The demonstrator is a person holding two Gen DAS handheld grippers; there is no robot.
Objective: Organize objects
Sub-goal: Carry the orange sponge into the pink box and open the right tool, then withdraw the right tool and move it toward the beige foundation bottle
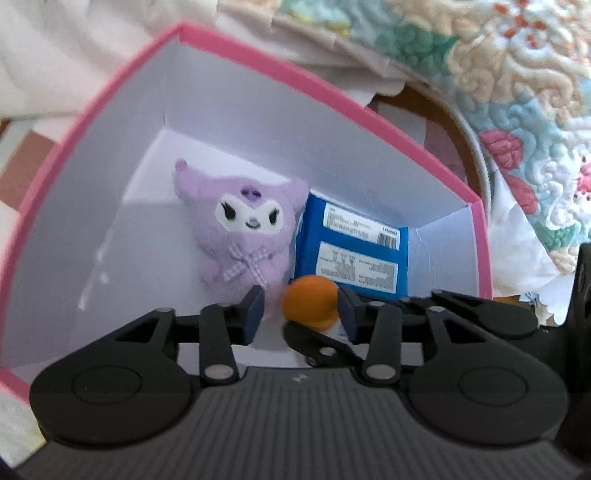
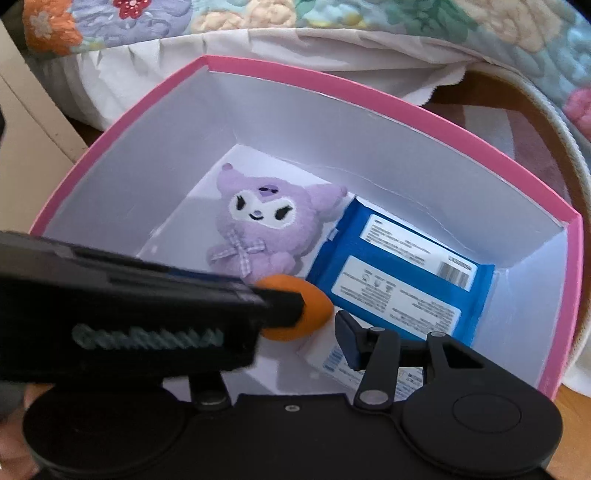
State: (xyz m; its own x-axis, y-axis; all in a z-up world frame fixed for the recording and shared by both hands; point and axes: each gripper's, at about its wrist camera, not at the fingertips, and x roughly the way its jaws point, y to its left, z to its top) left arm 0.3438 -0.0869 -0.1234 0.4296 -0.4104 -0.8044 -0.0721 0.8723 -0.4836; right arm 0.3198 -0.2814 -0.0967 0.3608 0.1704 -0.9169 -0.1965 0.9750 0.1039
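Looking down from both cameras, you see a pink box (image 1: 332, 92) with white walls inside. It fills the middle of each picture.

A purple plush toy (image 1: 243, 229) lies on its back on the box floor, face up, with a checked bow on its chest. In the left wrist view it is in the middle of the frame. Just to its right lies a blue packet (image 1: 354, 247) with white labels, touching the right wall of the box.

An orange ball-shaped thing (image 1: 308, 301) sits low in the middle, just below the plush toy and the blue packet. In the left wrist view it is between the fingers of the left gripper (image 1: 301, 314). Those jaws stand apart and are let go; the pad on the left does not touch the ball, and the ball sits close to the pad on the right.

In the right wrist view the left gripper (image 2: 291, 306) comes in from the left edge as a big black bar and covers part of the orange thing (image 2: 314, 306). The right gripper (image 2: 306, 332) is at the bottom of that frame. Only one of its fingers (image 2: 349, 339) shows, so you cannot tell if it grips something. A white packet (image 2: 332, 360) lies under it.

A flowery quilt (image 2: 369, 22) lies across the top of the frame
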